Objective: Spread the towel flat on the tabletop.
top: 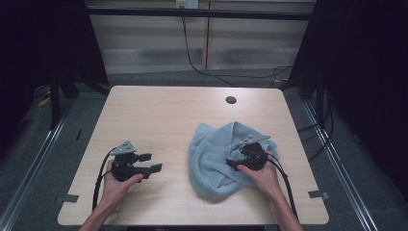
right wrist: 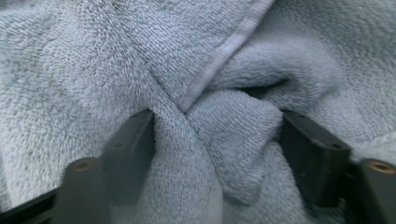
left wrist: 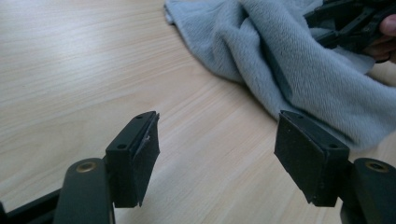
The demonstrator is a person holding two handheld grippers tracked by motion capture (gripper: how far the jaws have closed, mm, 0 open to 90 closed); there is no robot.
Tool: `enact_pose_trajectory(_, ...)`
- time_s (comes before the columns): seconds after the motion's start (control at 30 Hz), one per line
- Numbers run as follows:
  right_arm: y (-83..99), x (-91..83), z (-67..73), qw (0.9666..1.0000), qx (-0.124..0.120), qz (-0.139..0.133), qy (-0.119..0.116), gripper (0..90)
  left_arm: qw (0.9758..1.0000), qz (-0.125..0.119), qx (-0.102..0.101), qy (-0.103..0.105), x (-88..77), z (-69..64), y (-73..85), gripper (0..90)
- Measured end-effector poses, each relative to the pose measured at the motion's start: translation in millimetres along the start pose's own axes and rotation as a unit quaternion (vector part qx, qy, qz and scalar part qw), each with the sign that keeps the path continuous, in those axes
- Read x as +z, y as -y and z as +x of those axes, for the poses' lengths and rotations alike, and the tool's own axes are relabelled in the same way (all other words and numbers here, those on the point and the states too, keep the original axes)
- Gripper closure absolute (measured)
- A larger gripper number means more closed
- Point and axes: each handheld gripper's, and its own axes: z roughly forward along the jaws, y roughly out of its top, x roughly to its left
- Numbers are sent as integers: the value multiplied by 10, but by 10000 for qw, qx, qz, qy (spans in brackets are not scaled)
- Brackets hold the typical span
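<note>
The crumpled light blue terry-cloth towel (top: 216, 161) lies bunched on the pale wooden table (top: 159, 115), directly beneath and ahead of the right gripper (top: 234, 165). In the right gripper view, its jaws stand wide, with folds of towel bulging between them; whether the pads press the cloth cannot be told. The left gripper (top: 150, 162) sits well apart from the towel over bare tabletop, jaws wide and empty.

We note even overhead light on the table (top: 159, 115), dark surrounds; soft shadows; right gripper view blurred at its near left jaw.
</note>
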Motion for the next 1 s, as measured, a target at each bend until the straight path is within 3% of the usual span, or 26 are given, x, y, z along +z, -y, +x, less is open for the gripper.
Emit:
enact_pose_trajectory(0.03, 0, 0, 0, 10000, 0, 0, 0, 347, 10000, 0, 0, 0, 0, 0, 0, 305)
enact_pose_trajectory(0.1, -9, 22, 126, 9998, -158, -4, -120, 472, 10000, -30, 39, 58, 2, -35, -15, 301)
enact_pose_trajectory(0.23, -44, 110, 307, 9981, -223, -124, -559, 561, 9999, -78, 26, 111, -2, -45, -29, 299)
enact_pose_trajectory(0.37, -109, 219, 552, 9957, -440, -144, -799, 566, 9997, -159, -48, 165, -17, -43, -34, 298)
enact_pose_trajectory(0.4, -109, 219, 552, 9957, -440, -144, -799, 566, 9997, -159, -48, 165, -17, -43, -34, 298)
enact_pose_trajectory(0.47, -151, 292, 725, 9918, -571, -149, -1133, 564, 9996, -202, -24, 194, -39, -54, -43, 299)
enact_pose_trajectory(0.6, -188, 325, 872, 9871, -785, -133, -1389, 511, 9995, -113, 21, 294, -7, -52, -30, 313)
enact_pose_trajectory(0.63, -201, 311, 875, 9867, -782, -124, -1417, 487, 9995, -113, 21, 294, -7, -52, -30, 323)
enact_pose_trajectory(0.7, -234, 243, 820, 9861, -719, -156, -1491, 475, 9992, 138, 188, 315, 74, -63, 14, 362)
enact_pose_trajectory(0.73, -246, 188, 778, 9873, -671, -208, -1428, 451, 9986, 220, 270, 409, 104, -71, 34, 425)
enact_pose_trajectory(0.77, -253, 128, 726, 9888, -620, -280, -1330, 440, 9977, 351, 345, 458, 125, -77, 44, 529)
enact_pose_trajectory(0.83, -247, 6, 605, 9915, -562, -369, -1118, 425, 9971, 490, 310, 498, 147, -76, 53, 618)
enact_pose_trajectory(0.9, -213, -103, 480, 9940, -473, -442, -878, 407, 9964, 562, 296, 568, 133, -73, 55, 670)
enact_pose_trajectory(1.0, -129, -223, 304, 9969, -301, -472, -551, 368, 9954, 626, 310, 661, 115, -83, 58, 676)
